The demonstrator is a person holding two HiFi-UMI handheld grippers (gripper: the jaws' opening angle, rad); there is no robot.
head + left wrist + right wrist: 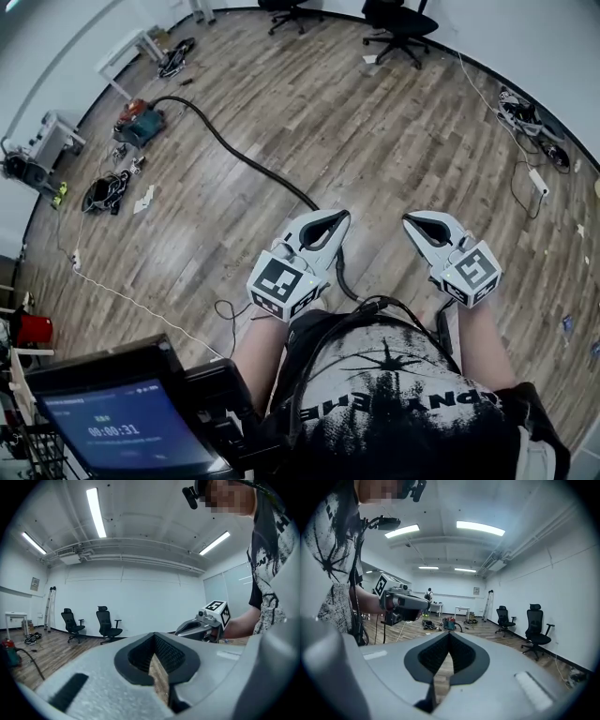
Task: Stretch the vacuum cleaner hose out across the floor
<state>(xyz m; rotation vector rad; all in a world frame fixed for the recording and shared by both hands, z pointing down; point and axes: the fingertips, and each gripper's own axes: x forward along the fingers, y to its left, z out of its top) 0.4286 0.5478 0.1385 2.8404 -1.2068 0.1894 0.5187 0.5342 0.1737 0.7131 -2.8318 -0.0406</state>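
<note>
wood-plank floor (375, 122), white walls, big open room. two black office chairs (401, 23) along the far wall. cable clutter at the left edge and by the right wall.

vacuum cleaner (139, 122) sits on the floor at far left, well apart from the person. black hose (234, 150) leaves it, arcs once, then runs in a long line across the planks toward the person. its near stretch passes out of sight behind the left gripper (343, 216); i cannot tell where it ends.

left gripper is held low in front of the body and points forward along the floor. jaws together, tips meeting, nothing between the pads; only floor shows through the gap behind the tips.

right gripper (409, 220) is just beside it, apart from it and at about the same height. jaws together too, nothing clamped.

neither gripper touches the hose in any view.

thin white cable (131, 300) crosses the floor at lower left. small screen (122, 427) at the bottom left corner shows a running timer. in the right gripper view the vacuum cleaner shows far off past the left gripper.
</note>
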